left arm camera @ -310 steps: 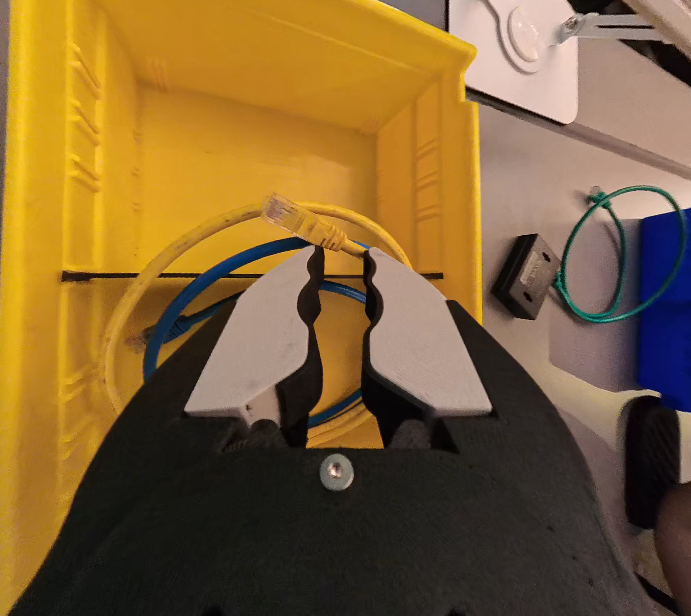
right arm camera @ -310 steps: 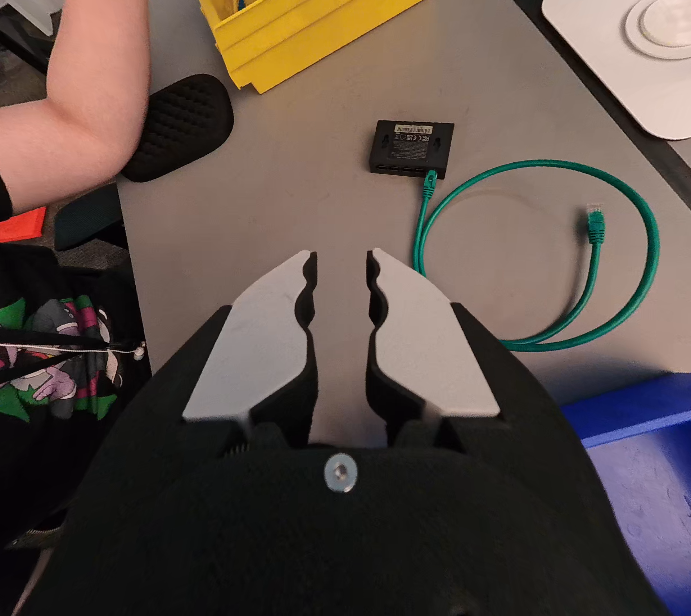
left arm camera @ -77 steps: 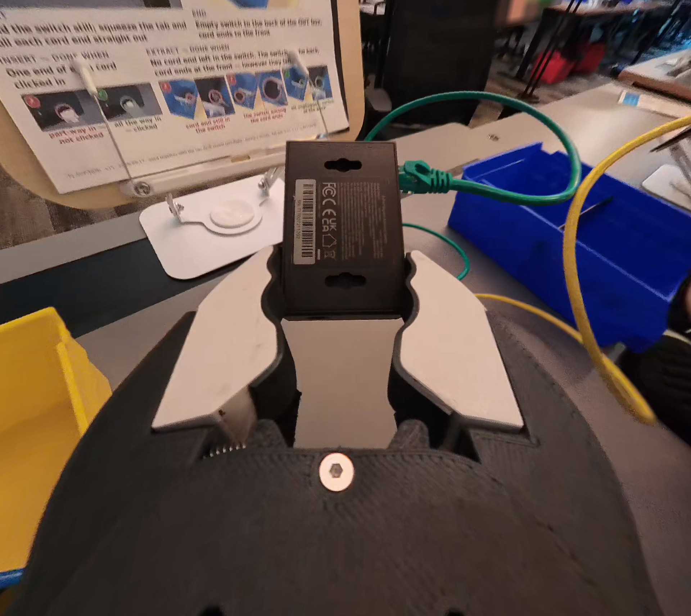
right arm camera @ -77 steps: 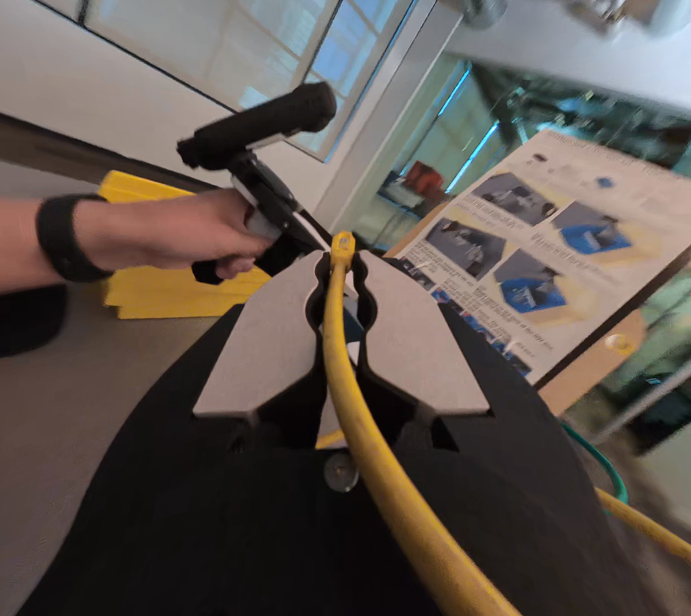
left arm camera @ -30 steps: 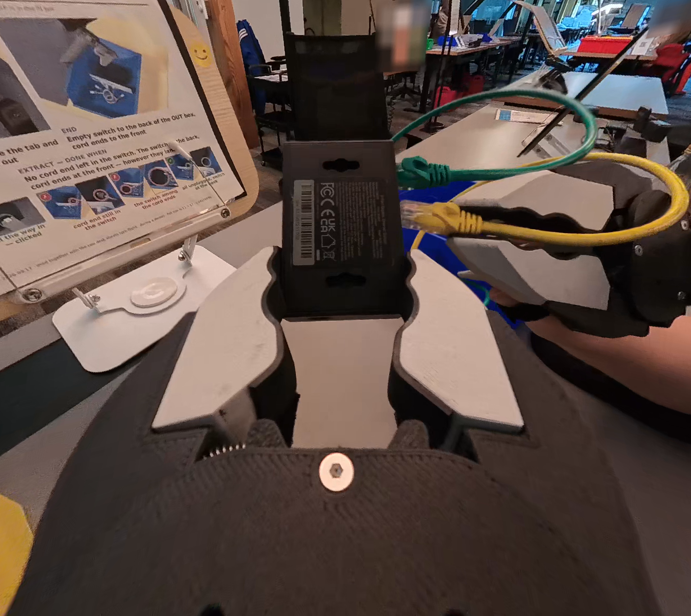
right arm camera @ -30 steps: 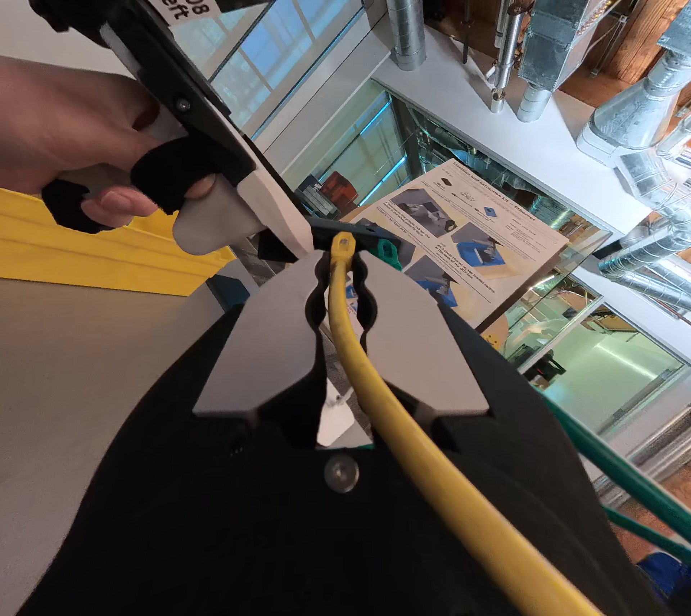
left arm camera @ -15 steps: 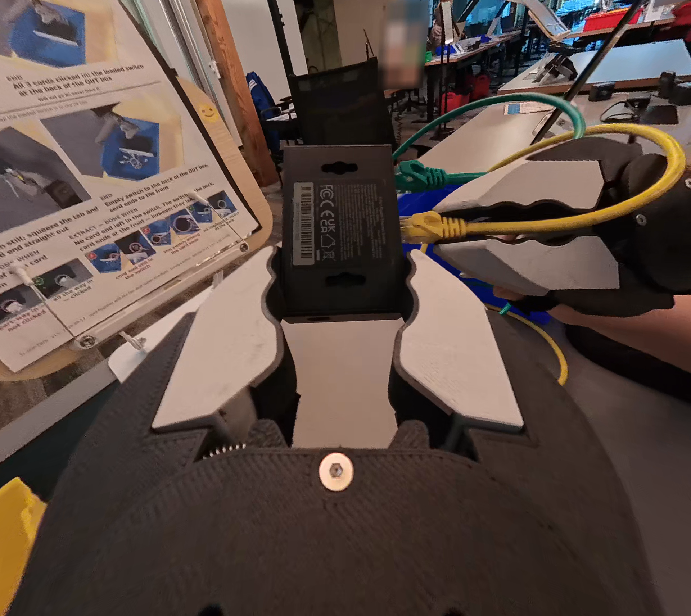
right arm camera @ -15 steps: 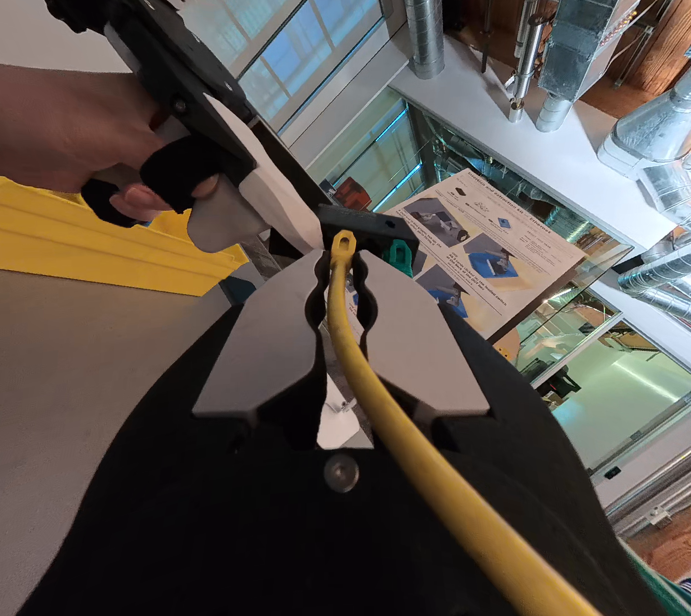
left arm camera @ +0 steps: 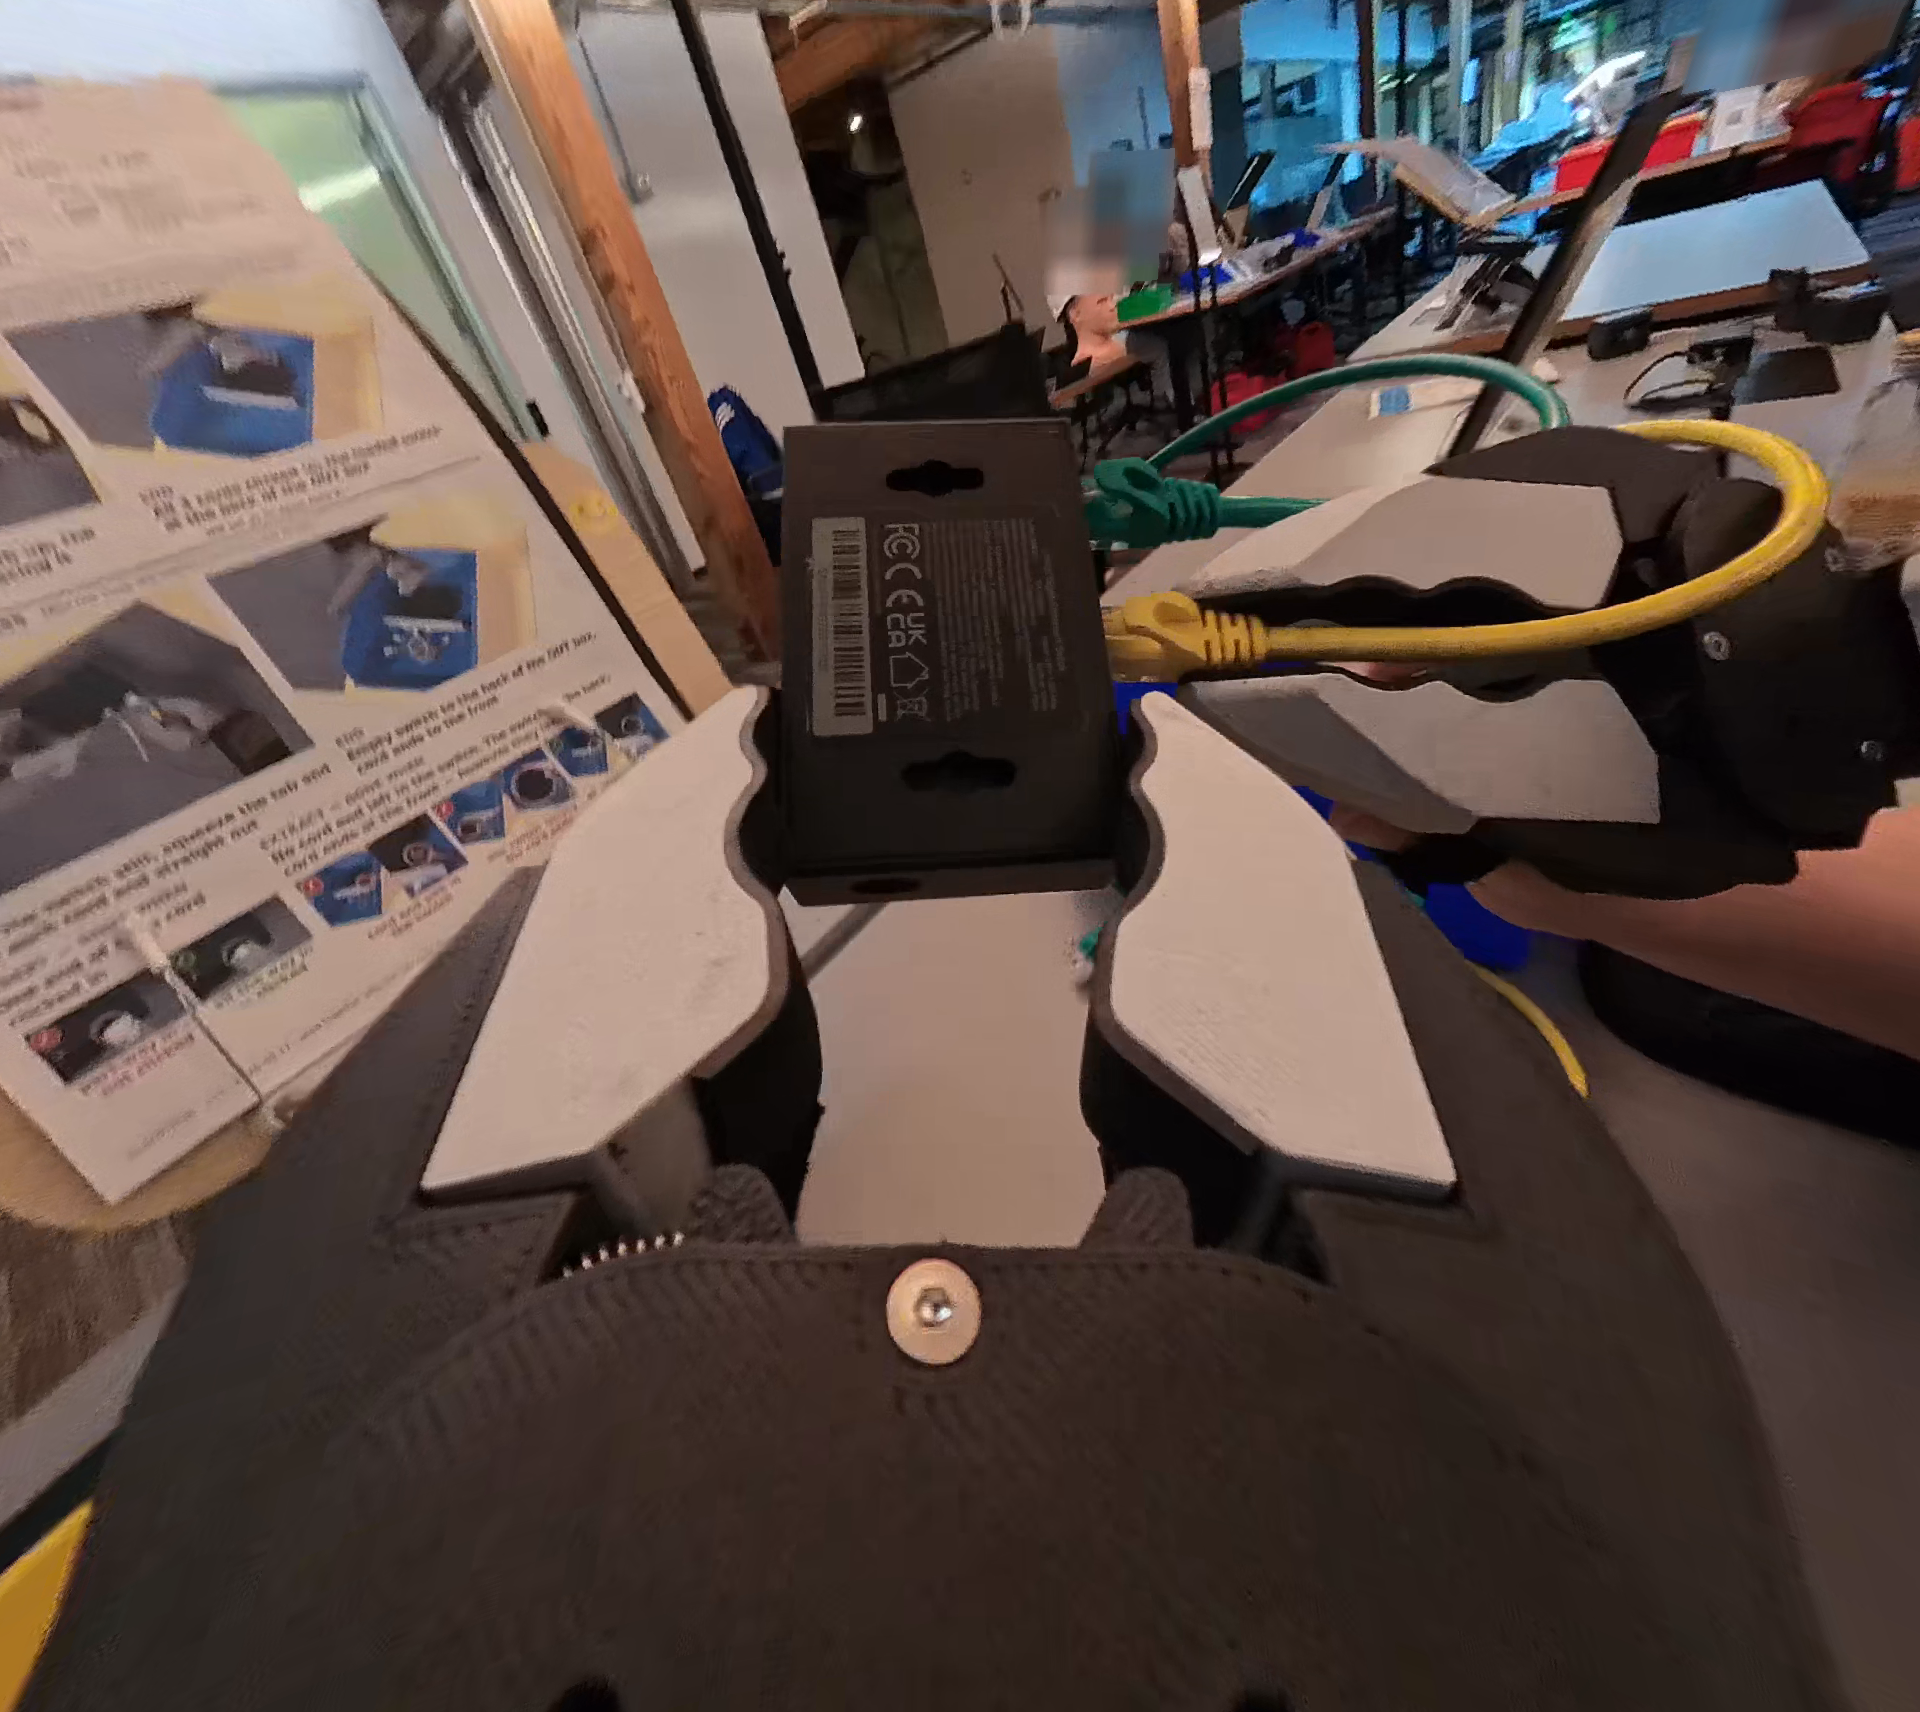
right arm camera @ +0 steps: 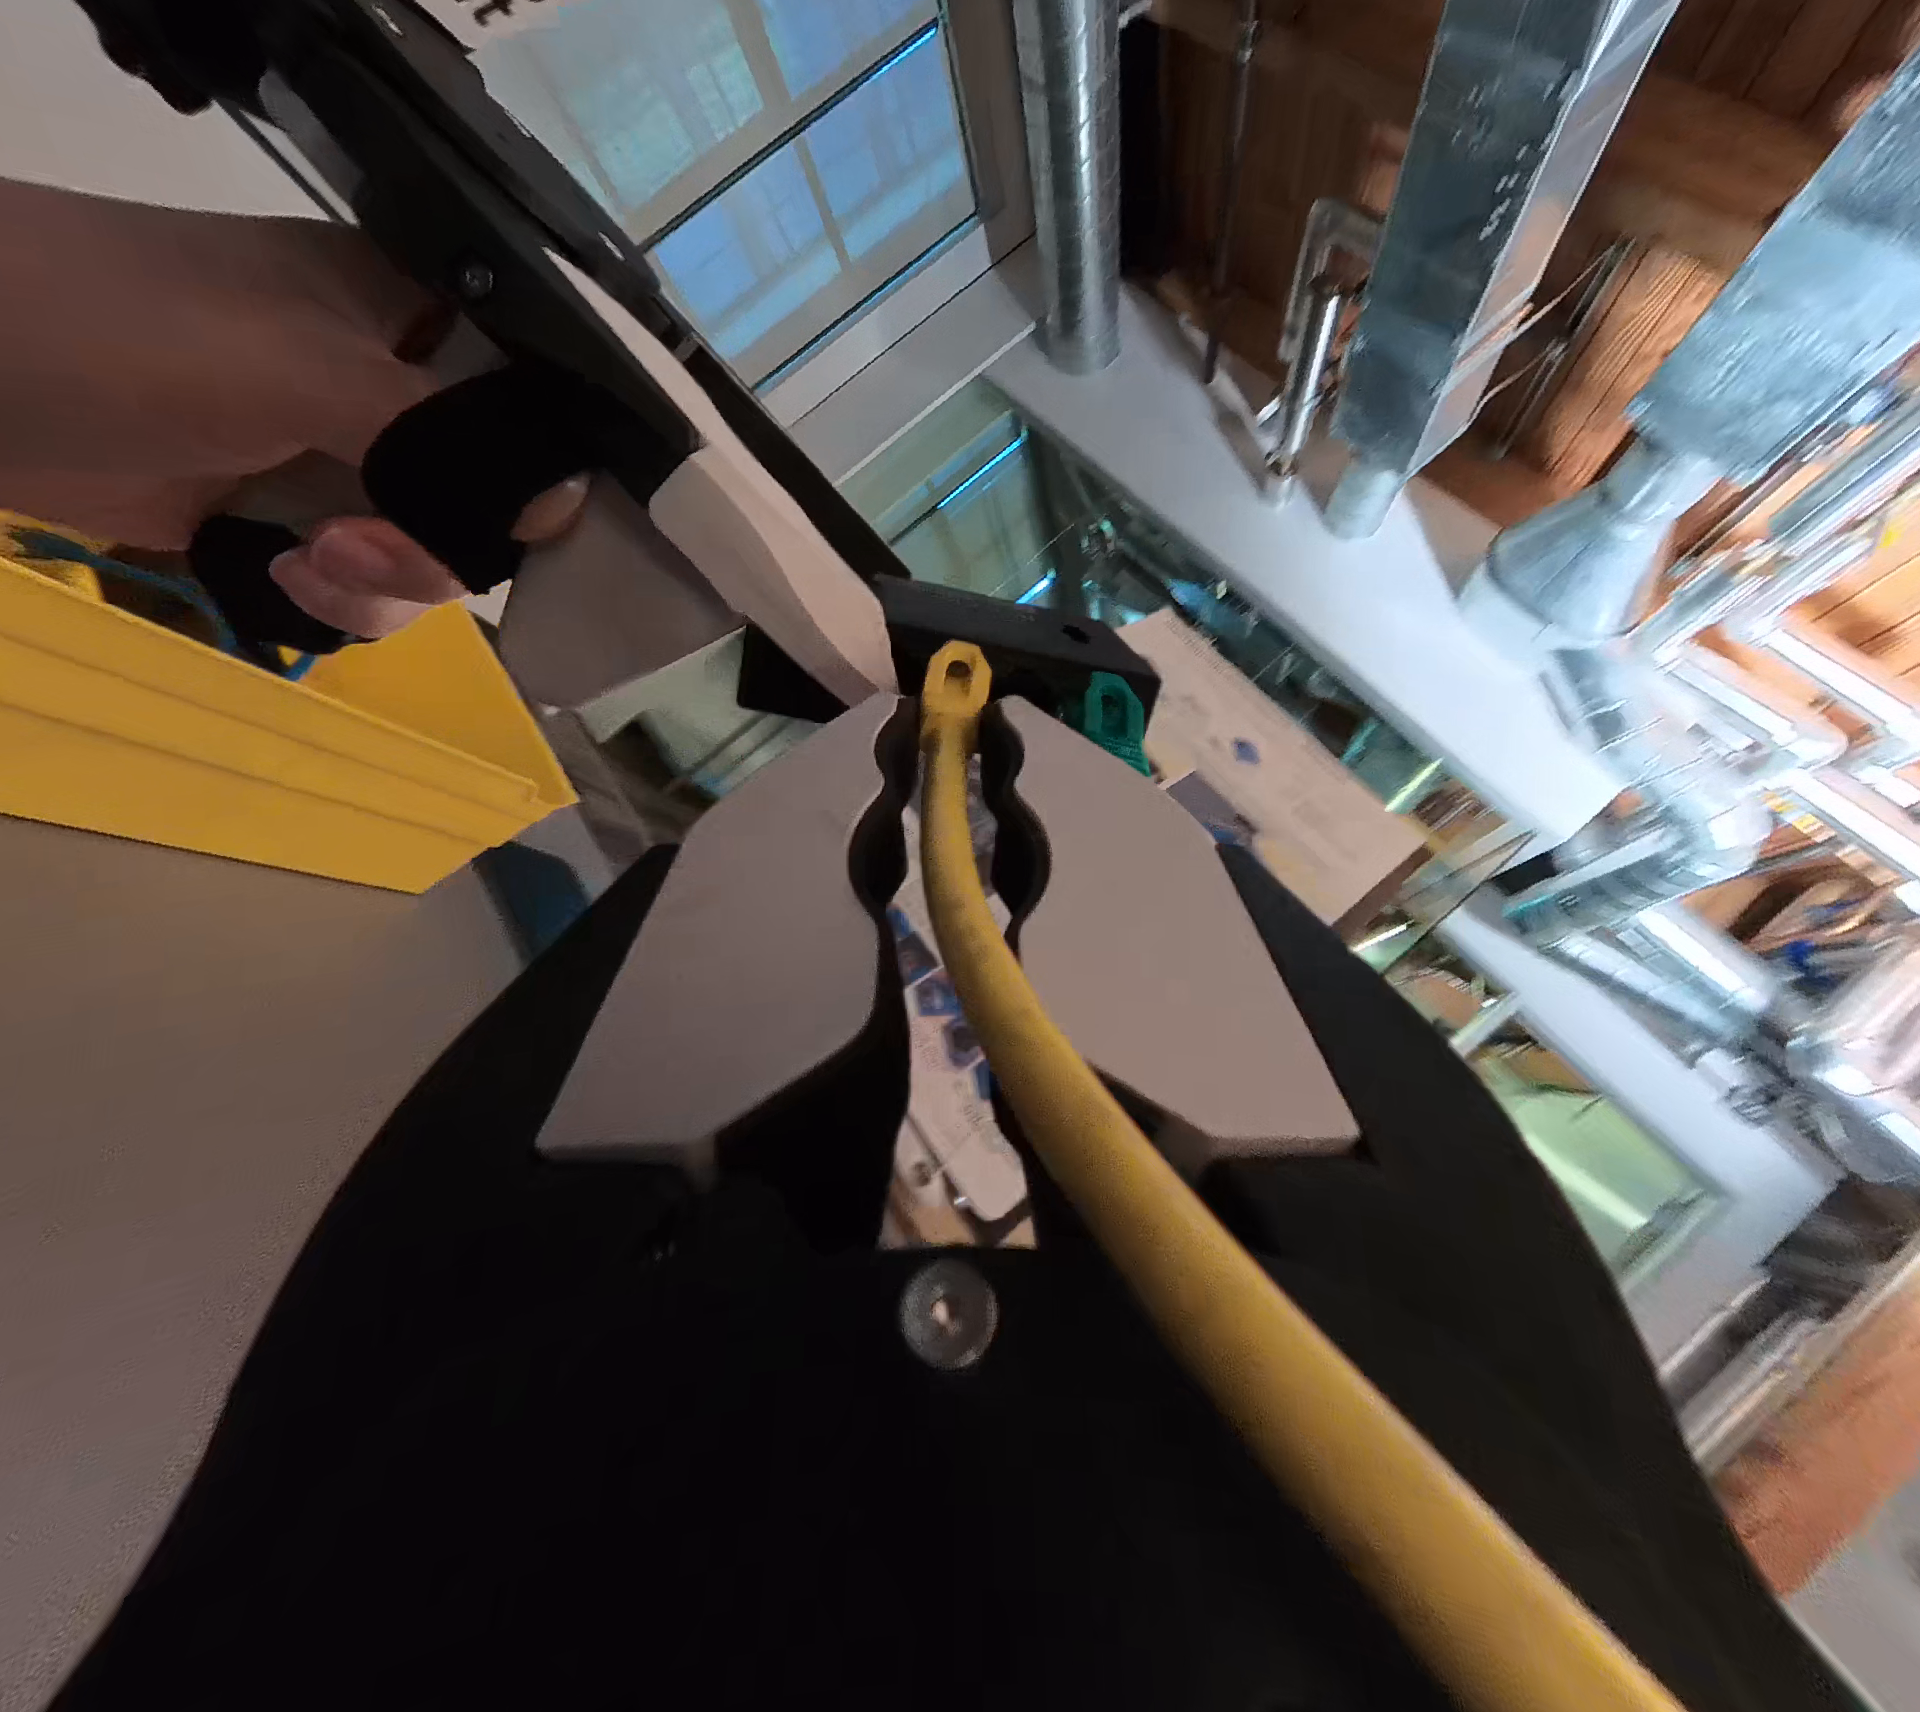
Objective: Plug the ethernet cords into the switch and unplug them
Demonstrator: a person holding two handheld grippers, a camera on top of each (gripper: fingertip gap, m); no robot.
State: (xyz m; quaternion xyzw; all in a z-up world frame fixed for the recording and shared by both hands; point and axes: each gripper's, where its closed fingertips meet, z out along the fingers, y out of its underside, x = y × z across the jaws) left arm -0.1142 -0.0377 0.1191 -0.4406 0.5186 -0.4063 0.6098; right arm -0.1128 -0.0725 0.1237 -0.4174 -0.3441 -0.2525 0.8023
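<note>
In the left wrist view, my left gripper (left arm camera: 940, 712) is shut on the black switch (left arm camera: 940, 654) and holds it upright in the air, label side facing the camera. A green cord's plug (left arm camera: 1143, 509) sits in a port on the switch's right side. My right gripper (left arm camera: 1195, 639) comes in from the right, shut on the yellow cord (left arm camera: 1507, 623). The yellow plug (left arm camera: 1153, 628) is pressed against the switch's side below the green one, its clear tip out of sight. In the right wrist view, my right gripper (right arm camera: 945, 706) pinches the yellow cord (right arm camera: 1039, 987) right at the switch (right arm camera: 997, 623).
An instruction poster (left arm camera: 260, 675) on a stand fills the left. A blue bin (left arm camera: 1475, 924) sits behind the grippers on the grey table (left arm camera: 1766, 1247). A yellow bin (right arm camera: 208, 727) stands beyond the left gripper (right arm camera: 727, 519) and the hand holding it.
The right gripper has brought the yellow plug from just off the switch up against its side, below the green plug. Both grippers have tilted upward together.
</note>
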